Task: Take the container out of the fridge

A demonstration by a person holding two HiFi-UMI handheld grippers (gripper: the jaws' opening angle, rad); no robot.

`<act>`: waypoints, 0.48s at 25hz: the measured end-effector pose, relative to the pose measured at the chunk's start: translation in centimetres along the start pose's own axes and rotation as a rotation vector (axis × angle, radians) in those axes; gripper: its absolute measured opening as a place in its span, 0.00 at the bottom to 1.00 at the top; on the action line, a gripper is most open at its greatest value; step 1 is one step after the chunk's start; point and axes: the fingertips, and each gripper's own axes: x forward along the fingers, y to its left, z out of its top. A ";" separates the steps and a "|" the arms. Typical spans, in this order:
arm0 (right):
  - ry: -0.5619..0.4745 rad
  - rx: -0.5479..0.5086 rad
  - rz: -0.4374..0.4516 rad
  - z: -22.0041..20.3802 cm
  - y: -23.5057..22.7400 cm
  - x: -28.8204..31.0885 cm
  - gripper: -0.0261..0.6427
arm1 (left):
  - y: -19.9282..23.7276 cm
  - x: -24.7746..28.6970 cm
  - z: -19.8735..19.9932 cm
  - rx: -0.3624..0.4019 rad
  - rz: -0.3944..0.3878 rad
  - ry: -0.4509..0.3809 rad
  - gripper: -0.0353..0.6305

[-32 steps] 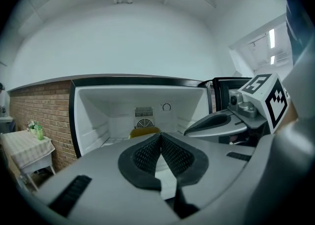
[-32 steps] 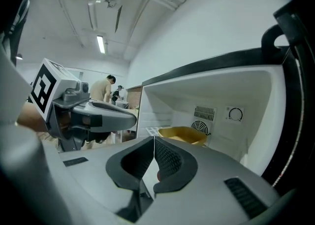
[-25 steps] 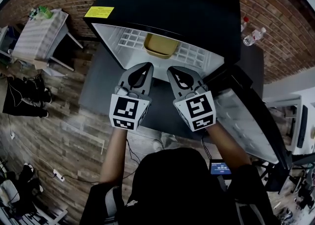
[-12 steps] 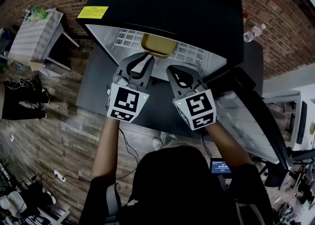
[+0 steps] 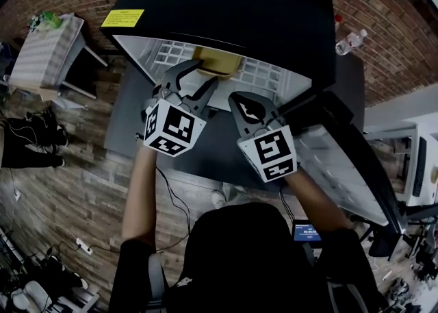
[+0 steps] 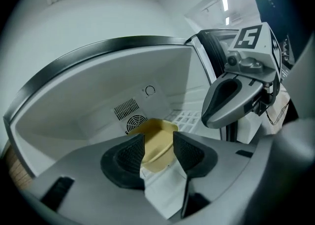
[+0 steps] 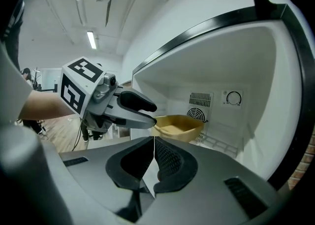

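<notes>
A shallow yellow container [image 5: 219,63] sits on the white wire shelf [image 5: 263,72] inside the open black fridge [image 5: 226,3]. My left gripper [image 5: 196,74] reaches into the fridge mouth with its jaws opening. The container [image 6: 157,139] shows through the gap just ahead of them, and the pads do not press on it. My right gripper [image 5: 250,109] hangs a little outside the fridge with its jaws shut and nothing in them [image 7: 154,157]. From the right gripper view the container [image 7: 178,125] lies further in, with the left gripper [image 7: 134,109] beside its near rim.
The fridge door [image 5: 345,168] stands open on the right. The fridge rests on a dark tabletop [image 5: 130,123]. A fan grille [image 6: 132,119] is on the back wall behind the container. Water bottles [image 5: 345,40] stand at the back right, a white stand [image 5: 48,48] on the left.
My left gripper has moved forward into the fridge mouth towards the container, and its jaws have gone from shut to open. The right gripper has hardly moved.
</notes>
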 end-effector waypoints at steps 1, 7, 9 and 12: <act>0.000 0.003 -0.001 0.0 -0.1 -0.1 0.10 | 0.0 0.1 -0.1 0.008 -0.005 0.005 0.31; 0.000 0.009 0.002 -0.1 -0.1 -0.1 0.10 | -0.5 0.7 -0.6 0.024 -0.032 0.024 0.31; -0.001 0.013 0.004 -0.1 -0.2 0.0 0.10 | -0.8 0.9 -0.9 0.050 -0.042 0.042 0.31; -0.002 0.019 0.007 -0.1 -0.2 0.0 0.10 | -1.4 1.1 -1.3 0.122 -0.094 0.077 0.31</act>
